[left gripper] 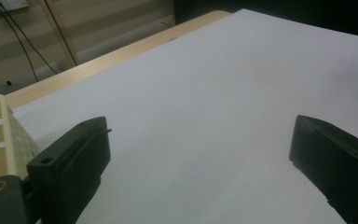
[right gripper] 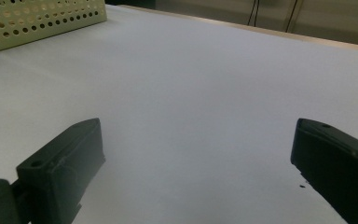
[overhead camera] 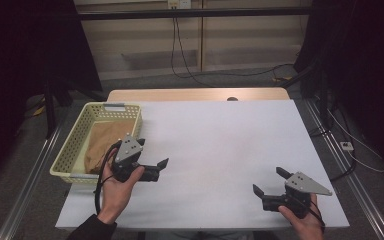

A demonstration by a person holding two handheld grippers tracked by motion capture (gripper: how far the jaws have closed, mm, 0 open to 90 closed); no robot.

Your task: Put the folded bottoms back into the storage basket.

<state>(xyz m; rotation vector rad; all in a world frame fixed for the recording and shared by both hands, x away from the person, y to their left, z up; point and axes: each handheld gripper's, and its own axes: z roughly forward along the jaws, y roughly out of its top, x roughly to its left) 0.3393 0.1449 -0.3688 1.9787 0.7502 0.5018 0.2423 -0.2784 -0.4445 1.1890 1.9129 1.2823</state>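
While both black two-jaw grippers, left [overhead camera: 156,161] and right [overhead camera: 270,182], hover with jaws spread apart and empty, the pale yellow perforated plastic basket [overhead camera: 73,137] holding crumpled brown paper [overhead camera: 102,142] sits at the left edge of the white table surface [overhead camera: 220,145], just beside the left gripper, dark curtains flanking the room.

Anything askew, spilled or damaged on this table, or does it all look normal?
Nothing stands out. The brown cloth lies inside the yellow perforated basket at the table's left edge, and both claws, left and right, are open and empty.
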